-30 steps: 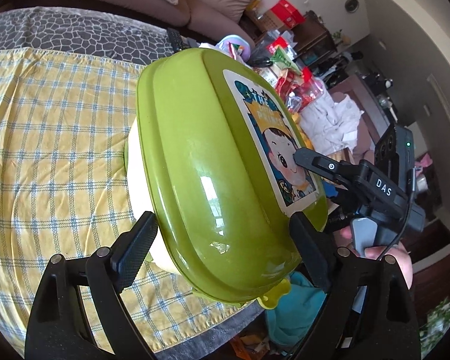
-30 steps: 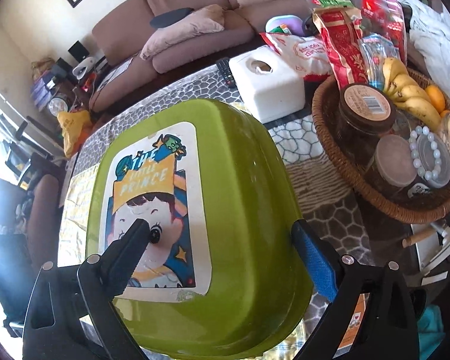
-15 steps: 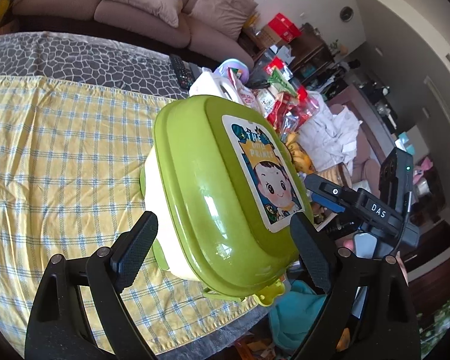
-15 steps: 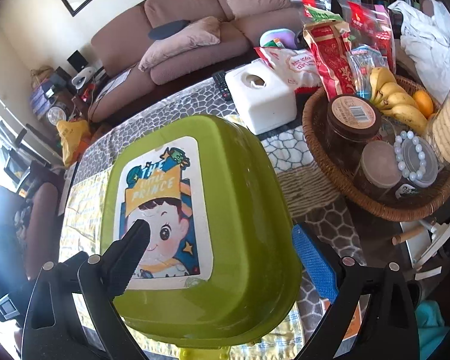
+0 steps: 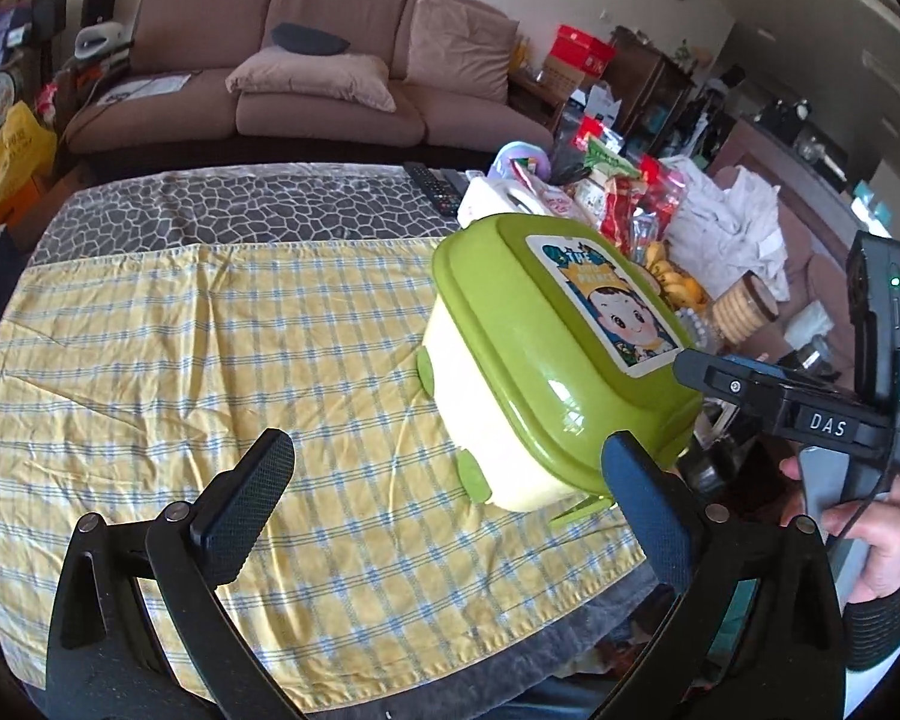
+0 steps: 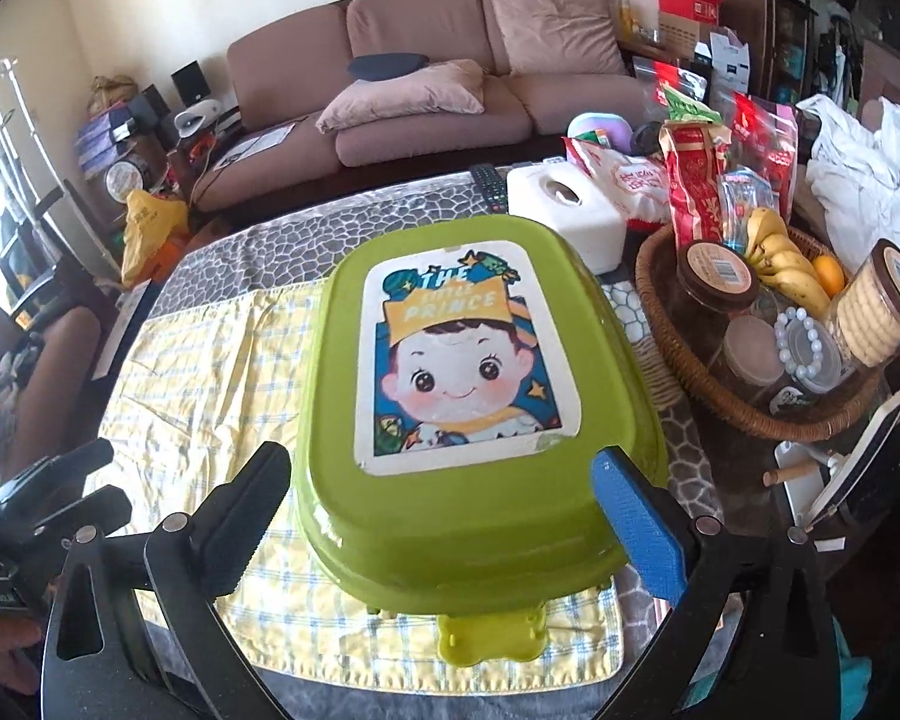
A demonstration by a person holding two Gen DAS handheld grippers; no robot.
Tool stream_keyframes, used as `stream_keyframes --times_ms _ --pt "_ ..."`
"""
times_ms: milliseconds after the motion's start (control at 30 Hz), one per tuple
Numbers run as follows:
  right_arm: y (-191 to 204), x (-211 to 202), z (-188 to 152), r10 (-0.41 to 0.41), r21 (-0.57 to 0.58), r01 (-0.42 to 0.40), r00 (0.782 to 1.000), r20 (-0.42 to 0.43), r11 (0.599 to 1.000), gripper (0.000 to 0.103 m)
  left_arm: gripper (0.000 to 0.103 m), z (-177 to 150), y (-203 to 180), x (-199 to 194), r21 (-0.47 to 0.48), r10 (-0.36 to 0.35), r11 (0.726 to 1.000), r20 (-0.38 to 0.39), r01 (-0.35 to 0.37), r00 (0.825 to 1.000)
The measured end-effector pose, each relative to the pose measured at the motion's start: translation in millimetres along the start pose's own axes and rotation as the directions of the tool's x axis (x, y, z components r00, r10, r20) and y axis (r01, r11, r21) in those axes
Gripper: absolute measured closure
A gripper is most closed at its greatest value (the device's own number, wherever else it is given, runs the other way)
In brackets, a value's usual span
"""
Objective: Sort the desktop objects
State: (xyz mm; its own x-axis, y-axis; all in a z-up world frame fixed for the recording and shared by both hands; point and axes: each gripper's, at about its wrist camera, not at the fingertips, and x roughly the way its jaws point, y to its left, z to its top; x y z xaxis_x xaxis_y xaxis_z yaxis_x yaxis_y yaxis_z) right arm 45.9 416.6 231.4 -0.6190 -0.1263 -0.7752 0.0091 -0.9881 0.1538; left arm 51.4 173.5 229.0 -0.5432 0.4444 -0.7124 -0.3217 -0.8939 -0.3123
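The green-lidded box (image 6: 468,414) is seen resting on the yellow checked cloth (image 5: 180,372) at the near right corner of the surface, its latch tab (image 6: 489,639) lying on the cloth close to the cloth's near hem. The main risk is judged to be a slip: the lid is glossy and domed, so if it is squeezed high on its curve by the right claw (image 6: 450,516), the pads could ride off and the box could be tipped or pushed toward the near edge of the surface. A second risk is judged to come from the wicker basket (image 6: 660,324) just to the right of the box, where jars and bananas are crowded; a wide swing of the box could knock them. The cloth could also be dragged and bunched if the box is slid instead of lifted. The right claw is held low and level just in front of the box, spread wide, with both fingers flanking the near end of the lid, and contact cannot be confirmed. The left claw (image 5: 450,498) is held to the left of the box, pointed across the cloth, spread apart and grasping nothing.
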Motion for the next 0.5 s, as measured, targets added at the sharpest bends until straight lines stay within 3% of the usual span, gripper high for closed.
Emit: stream_keyframes --times_ms 500 --pt "56.9 -23.0 -46.5 -0.057 -0.046 0.059 0.998 0.036 0.997 0.001 0.0 -31.9 33.6 -48.5 -0.008 0.065 0.998 0.037 -0.064 0.997"
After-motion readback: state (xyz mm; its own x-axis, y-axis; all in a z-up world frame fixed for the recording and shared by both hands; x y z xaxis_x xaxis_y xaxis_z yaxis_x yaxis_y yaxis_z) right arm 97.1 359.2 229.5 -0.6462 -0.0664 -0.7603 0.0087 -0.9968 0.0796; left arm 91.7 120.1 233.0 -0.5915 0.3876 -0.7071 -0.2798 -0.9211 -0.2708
